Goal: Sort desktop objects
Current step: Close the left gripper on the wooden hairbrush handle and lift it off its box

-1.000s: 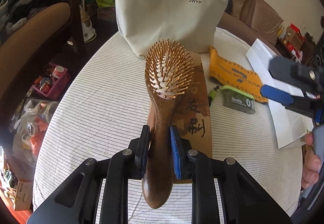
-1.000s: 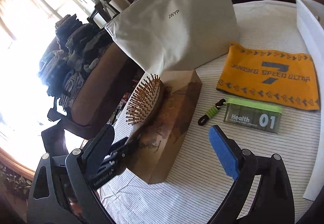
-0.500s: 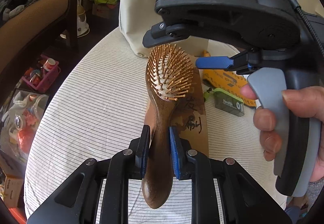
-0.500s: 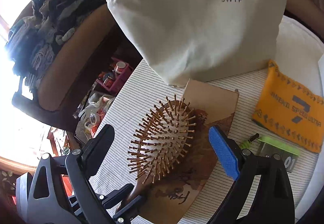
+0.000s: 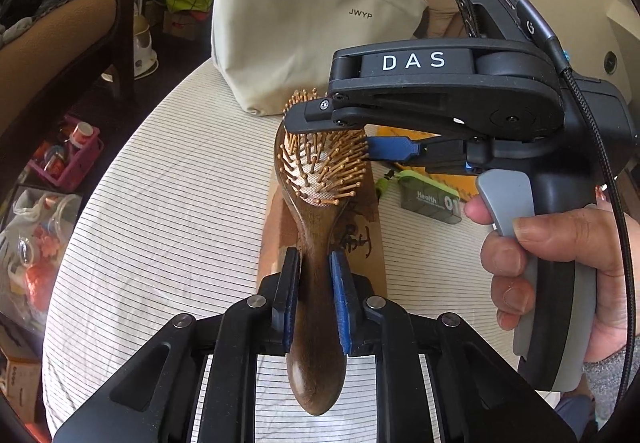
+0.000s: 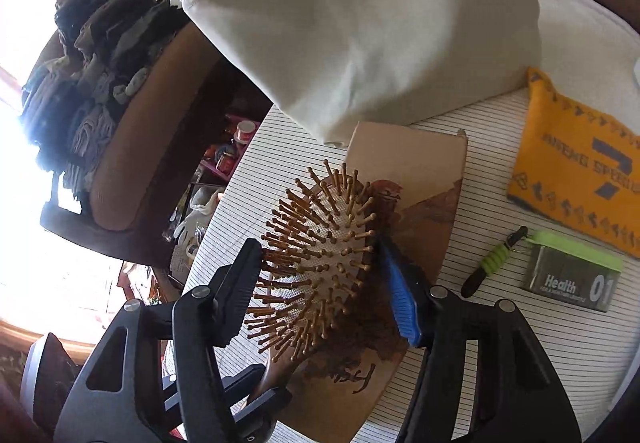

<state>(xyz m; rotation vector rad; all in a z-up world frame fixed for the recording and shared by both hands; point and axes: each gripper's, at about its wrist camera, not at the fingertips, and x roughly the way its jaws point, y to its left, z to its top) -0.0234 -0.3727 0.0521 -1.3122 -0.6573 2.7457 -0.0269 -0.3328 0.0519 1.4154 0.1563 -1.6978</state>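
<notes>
Hairbrush handover above the striped table

The left gripper (image 5: pixel 315 297) pinches the wooden hairbrush (image 5: pixel 320 199) by its handle; the right gripper (image 6: pixel 316 283), jaws spread, brackets the bristled head. It should probably close on the wooden rim, not the pins. Below lies a brown box (image 6: pixel 416 179) on the striped tablecloth (image 5: pixel 168 211); beyond stands a beige bag (image 6: pixel 360 23).

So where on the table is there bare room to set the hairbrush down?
Bare striped cloth lies left of the brown box, out to the table edge. Right of the box it is crowded: green case, orange pouch. The beige bag blocks the far side.
</notes>
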